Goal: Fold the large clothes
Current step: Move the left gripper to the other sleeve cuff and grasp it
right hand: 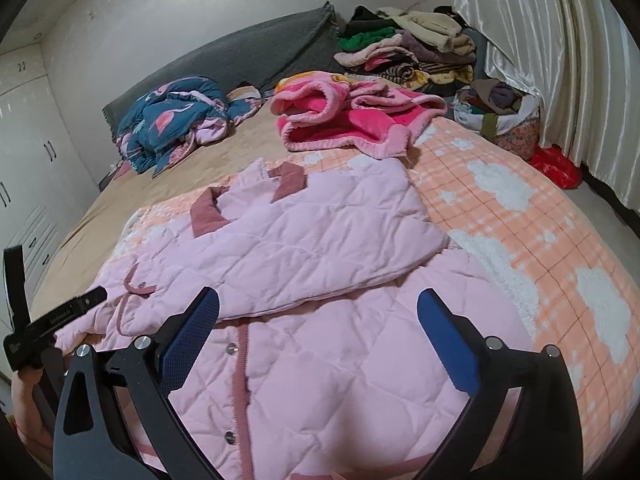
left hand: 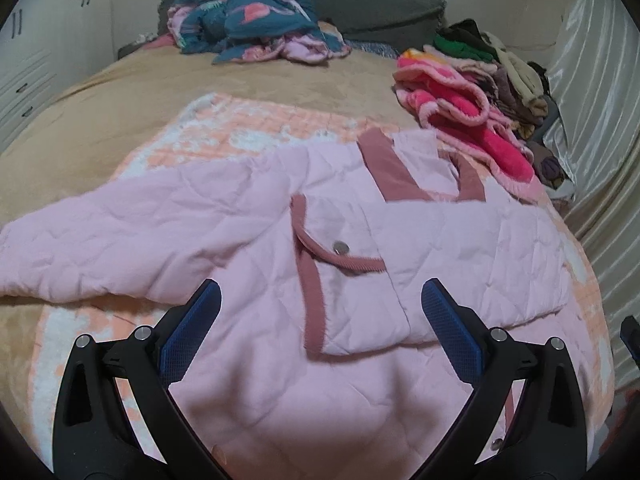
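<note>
Hovering with jaws spread and empty, both grippers overlook the pink jacket (left hand: 248, 216); hot-pink blanket (right hand: 348, 120) lies beyond

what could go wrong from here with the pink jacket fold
The left sleeve is still spread out flat, so the pink jacket stays uneven unless it is folded in. The folded right sleeve lies loose and could slide off. Both claws, left claw and right claw, are open and might snag the quilting.
</note>
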